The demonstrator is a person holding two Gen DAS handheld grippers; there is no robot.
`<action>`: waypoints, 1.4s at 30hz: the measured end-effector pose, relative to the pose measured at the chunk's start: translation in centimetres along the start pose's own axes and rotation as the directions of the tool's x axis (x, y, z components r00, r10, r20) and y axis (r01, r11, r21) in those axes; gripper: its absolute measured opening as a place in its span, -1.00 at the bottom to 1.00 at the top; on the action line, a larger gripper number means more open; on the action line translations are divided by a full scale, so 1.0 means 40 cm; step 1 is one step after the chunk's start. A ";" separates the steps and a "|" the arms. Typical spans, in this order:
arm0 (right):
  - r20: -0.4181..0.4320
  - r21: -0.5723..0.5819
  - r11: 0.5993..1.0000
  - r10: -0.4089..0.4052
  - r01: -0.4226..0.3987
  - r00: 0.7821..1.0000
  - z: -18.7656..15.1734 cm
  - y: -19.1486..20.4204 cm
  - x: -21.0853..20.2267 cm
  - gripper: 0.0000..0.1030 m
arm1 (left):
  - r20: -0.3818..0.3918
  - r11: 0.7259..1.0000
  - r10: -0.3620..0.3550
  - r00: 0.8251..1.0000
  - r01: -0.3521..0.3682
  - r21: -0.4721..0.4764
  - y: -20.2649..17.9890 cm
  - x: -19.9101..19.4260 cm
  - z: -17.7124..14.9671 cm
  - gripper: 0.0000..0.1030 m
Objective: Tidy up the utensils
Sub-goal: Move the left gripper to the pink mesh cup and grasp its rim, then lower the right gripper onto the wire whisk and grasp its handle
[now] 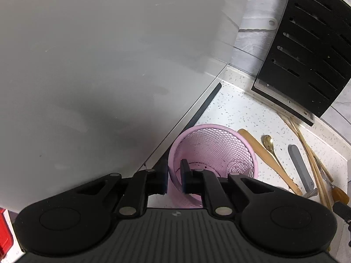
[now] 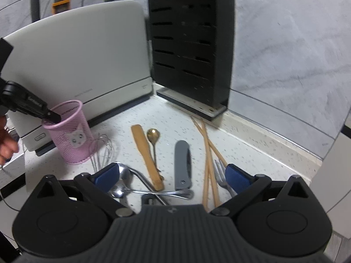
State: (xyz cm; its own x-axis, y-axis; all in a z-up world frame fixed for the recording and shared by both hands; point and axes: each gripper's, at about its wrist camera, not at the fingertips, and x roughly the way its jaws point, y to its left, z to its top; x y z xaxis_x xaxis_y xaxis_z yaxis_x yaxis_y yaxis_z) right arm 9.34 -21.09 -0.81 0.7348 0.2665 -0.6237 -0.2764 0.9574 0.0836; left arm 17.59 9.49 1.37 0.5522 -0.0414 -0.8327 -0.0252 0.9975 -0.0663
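A pink mesh cup (image 1: 210, 149) stands empty on the speckled counter beside a white appliance. My left gripper (image 1: 174, 179) is shut on its near rim, one finger outside the wall and one inside. In the right wrist view the same cup (image 2: 70, 131) is at the left with the left gripper (image 2: 51, 116) clamped on its top edge. My right gripper (image 2: 173, 175) is open wide, low over a scatter of utensils: a wooden spatula (image 2: 147, 153), a gold spoon (image 2: 153, 134), a grey-handled tool (image 2: 183, 160), chopsticks (image 2: 208, 153), a fork (image 2: 221, 173), steel spoons (image 2: 122, 175) and a whisk (image 2: 103, 151).
A black slotted knife block (image 2: 190, 43) stands at the back against the marble wall, next to the white appliance (image 2: 76, 54). A person's hand (image 2: 6, 144) is at the left edge. The counter's raised lip (image 2: 274, 140) runs along the right.
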 end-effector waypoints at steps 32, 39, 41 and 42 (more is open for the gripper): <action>-0.064 -0.103 0.990 0.088 -0.095 0.994 0.070 0.192 0.181 0.43 | -0.132 0.994 -0.096 0.987 0.103 0.048 0.042 -0.048 -0.055 -0.85; -0.113 -0.237 0.962 0.110 -0.134 0.988 0.060 0.290 0.231 0.29 | -0.130 0.990 -0.115 0.985 0.125 0.069 0.048 -0.051 -0.068 -0.83; -0.122 -0.278 0.952 0.095 -0.126 0.988 0.055 0.311 0.241 0.21 | -0.132 0.989 -0.117 0.984 0.127 0.070 0.052 -0.051 -0.070 -0.82; -0.125 -0.294 0.948 0.089 -0.122 0.988 0.053 0.318 0.247 0.13 | -0.131 0.989 -0.117 0.984 0.127 0.071 0.053 -0.052 -0.071 -0.82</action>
State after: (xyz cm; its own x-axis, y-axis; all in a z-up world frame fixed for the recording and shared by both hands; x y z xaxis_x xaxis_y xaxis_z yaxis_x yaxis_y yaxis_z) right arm 14.40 -6.05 -4.24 0.6241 0.3346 -0.7061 -0.5341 0.8422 -0.0729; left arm 14.02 11.51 1.41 0.4370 -0.1651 -0.8842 0.1045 0.9857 -0.1324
